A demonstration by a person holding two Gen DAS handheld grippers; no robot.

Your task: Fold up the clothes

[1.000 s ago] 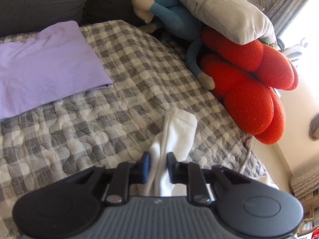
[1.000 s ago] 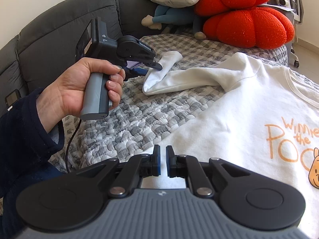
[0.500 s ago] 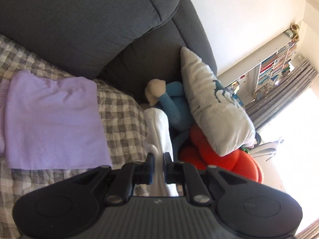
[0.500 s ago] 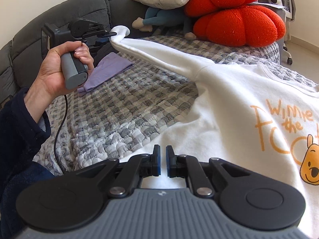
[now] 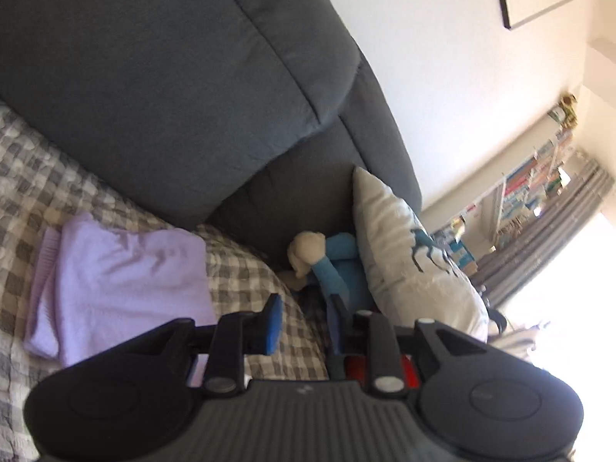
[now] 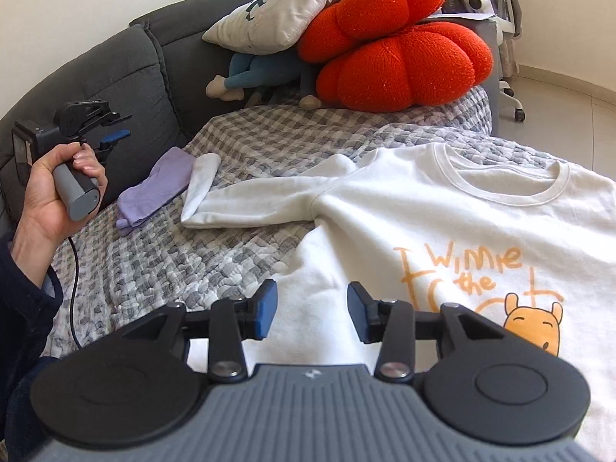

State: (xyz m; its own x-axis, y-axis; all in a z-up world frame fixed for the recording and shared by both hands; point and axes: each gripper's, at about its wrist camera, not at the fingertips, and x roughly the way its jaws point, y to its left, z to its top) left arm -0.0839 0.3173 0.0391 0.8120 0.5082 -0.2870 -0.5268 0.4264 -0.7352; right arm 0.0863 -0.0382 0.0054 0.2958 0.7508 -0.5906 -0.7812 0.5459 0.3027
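Observation:
A white long-sleeved shirt (image 6: 442, 215) with an orange bear print lies spread on the checked quilt (image 6: 161, 261). Its left sleeve (image 6: 250, 200) stretches out flat, the cuff resting by a folded lilac garment (image 6: 154, 192). My right gripper (image 6: 311, 313) hovers over the shirt's lower body, jaws opening, with nothing pinched between them. My left gripper (image 6: 115, 136), held in a hand at the left, is raised above the quilt, jaws opening and empty. In the left wrist view the left gripper (image 5: 304, 321) points at the sofa back, with the lilac garment (image 5: 123, 281) below it.
A grey sofa back (image 5: 173, 77) runs behind the quilt. A white cushion (image 6: 285, 15), orange pumpkin cushions (image 6: 396, 61) and a blue plush doll (image 6: 254, 73) pile at the far end. An office chair (image 6: 500, 7) stands beyond.
The left gripper let go of the sleeve cuff, which dropped flat onto the quilt by the lilac garment. Both grippers went from shut to open. The left gripper rose and tilted toward the sofa back.

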